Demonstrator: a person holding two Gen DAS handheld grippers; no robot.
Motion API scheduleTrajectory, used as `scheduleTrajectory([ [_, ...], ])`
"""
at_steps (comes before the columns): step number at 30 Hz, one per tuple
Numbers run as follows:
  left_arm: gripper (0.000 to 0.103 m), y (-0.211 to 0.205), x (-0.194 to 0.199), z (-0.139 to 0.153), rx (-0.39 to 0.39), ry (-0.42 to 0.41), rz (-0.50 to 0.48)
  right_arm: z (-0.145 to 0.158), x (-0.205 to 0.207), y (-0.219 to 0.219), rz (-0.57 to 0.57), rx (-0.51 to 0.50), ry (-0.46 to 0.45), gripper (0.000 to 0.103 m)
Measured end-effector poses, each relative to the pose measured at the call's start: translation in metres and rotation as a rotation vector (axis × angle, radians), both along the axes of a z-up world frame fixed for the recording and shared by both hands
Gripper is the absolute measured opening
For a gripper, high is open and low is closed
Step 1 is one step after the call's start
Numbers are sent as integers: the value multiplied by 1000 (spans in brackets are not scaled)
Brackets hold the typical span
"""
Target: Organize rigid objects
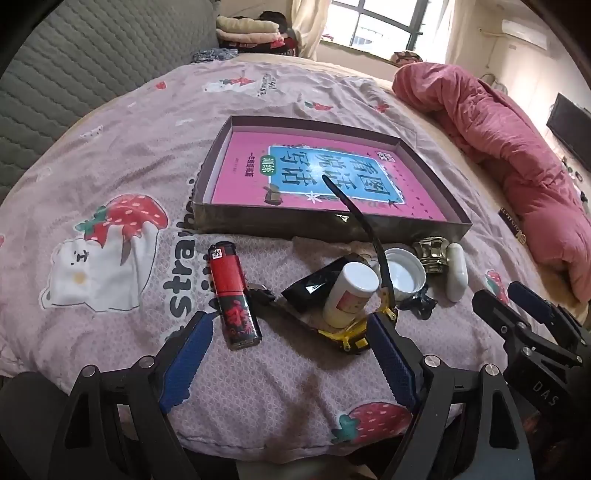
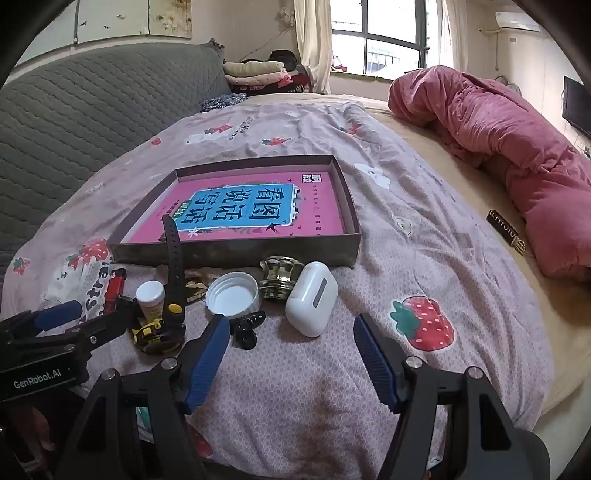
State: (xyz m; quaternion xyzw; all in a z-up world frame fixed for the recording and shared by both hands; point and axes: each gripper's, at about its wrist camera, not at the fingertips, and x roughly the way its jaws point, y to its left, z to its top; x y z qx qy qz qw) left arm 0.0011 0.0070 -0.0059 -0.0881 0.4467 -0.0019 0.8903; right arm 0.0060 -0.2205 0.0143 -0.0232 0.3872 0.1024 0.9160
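**Small hard things waited before the box**

The shallow box (image 2: 236, 254) sat on the bed (image 2: 406, 229) at twelve o'clock. The white earbud case (image 2: 311, 298), smooth and likely slippery, wanted a grip across its flat sides. The red lighter (image 1: 233, 295) looked light and stiff. Left tongs (image 1: 291, 354) and right tongs (image 2: 291, 354) both stood released.

soft daylight comes from the window (image 1: 384, 26) at the far end of the room; its panes are blown out to near white in both views. the bed cover (image 2: 295, 122) is evenly lit, with only faint shadows under the small objects. a pale sheen of glare sits on the pink book (image 1: 314, 173) in the left wrist view. strong fisheye bending curves the edges, and black vignette fills the corners. detail is slightly soft throughout.
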Motion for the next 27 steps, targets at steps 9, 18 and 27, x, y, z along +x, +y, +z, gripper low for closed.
scheduleTrajectory([
  [9,86,-2,-2,6,27,-23,-10,4,1,1,-8,8,-1,69],
  [18,86,-1,0,7,27,-19,-12,4,1,-1,-15,9,2,69],
  [27,86,-1,0,7,25,-18,-15,4,1,-1,-13,8,1,69],
])
